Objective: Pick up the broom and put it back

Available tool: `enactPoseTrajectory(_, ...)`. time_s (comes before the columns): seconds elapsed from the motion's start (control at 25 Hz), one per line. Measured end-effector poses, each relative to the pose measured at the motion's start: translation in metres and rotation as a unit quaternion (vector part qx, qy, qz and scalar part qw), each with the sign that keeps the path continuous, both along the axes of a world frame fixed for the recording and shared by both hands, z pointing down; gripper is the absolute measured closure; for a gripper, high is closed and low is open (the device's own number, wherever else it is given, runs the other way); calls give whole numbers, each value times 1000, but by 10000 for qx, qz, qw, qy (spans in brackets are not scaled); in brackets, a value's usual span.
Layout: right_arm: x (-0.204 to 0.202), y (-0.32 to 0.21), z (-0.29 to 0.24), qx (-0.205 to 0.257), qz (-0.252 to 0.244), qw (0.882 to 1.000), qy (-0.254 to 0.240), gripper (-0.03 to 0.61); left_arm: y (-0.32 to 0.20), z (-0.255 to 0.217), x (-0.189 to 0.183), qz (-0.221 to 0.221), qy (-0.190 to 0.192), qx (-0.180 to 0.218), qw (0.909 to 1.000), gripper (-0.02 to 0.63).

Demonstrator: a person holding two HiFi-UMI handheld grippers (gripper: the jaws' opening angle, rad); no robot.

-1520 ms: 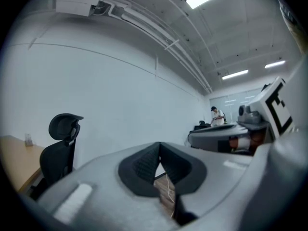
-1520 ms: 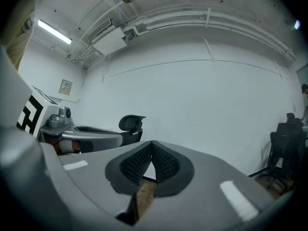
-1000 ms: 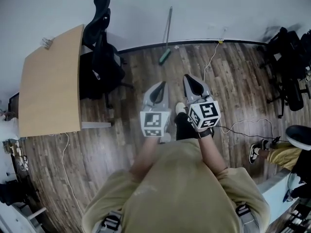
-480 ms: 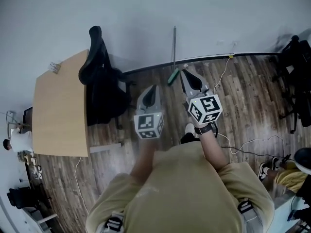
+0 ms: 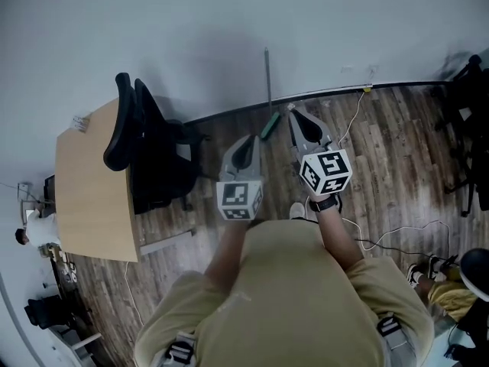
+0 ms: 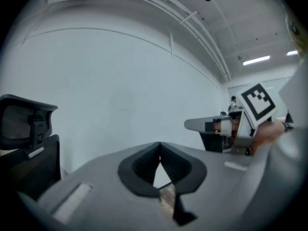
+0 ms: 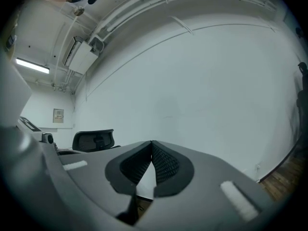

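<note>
Broom [image 5: 268, 90] upright against white wall [image 5: 191, 21], green head [image 5: 267, 126] on wood floor [image 5: 382, 144]. Left gripper [image 5: 248, 140]: jaws pressed together tip to tip, nothing between. Right gripper [image 5: 293, 113]: jaws likewise closed, empty, pointing at wall. In head view green head lies between their noses, touched by neither. Black office chair [image 5: 145, 151] left of broom, beside desk [image 5: 92, 182].

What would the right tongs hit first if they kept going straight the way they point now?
Most likely the white wall: the right tongs, shut and empty, face it with nothing between. The broom leans just left of that line, so they would probably pass it, though depth is unclear.
</note>
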State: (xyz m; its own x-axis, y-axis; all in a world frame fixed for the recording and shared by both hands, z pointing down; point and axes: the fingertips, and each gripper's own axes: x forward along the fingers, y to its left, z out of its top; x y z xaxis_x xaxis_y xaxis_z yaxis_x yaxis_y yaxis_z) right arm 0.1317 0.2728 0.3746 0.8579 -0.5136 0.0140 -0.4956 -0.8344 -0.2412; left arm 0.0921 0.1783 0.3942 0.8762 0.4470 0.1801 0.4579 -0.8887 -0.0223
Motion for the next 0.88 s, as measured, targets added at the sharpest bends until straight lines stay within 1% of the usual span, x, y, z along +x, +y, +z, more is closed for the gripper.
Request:
enactPoseTrajectory(0.12,27,23,24,132,227,9992,-299,572,9,18,18,36,-199,125,9997,611)
enactPoseTrajectory(0.2,43,33,38,189,332,9977,-557,572,14,25,31,80,-331,106,9994,612)
enactPoseTrajectory(0.32,67,34,49,9,331,9974,-644,572,17,32,61,162,-430,56,9989,612)
enactPoseTrajectory(0.52,120,30,64,-310,363,9965,-684,572,21,48,130,385,-400,-65,9984,611)
enactPoseTrajectory(0.64,168,24,68,-508,403,9950,-760,572,15,53,182,483,-374,-149,9980,612)
enactPoseTrajectory(0.72,205,8,65,-657,305,9945,-760,572,4,53,224,492,-376,-224,9978,612)
enactPoseTrajectory(0.8,235,-14,61,-810,158,9945,-645,572,-5,48,262,626,-374,-376,9966,611)
enactPoseTrajectory(0.88,265,-28,61,-895,130,9941,-595,572,-14,40,297,691,-261,-467,9962,612)
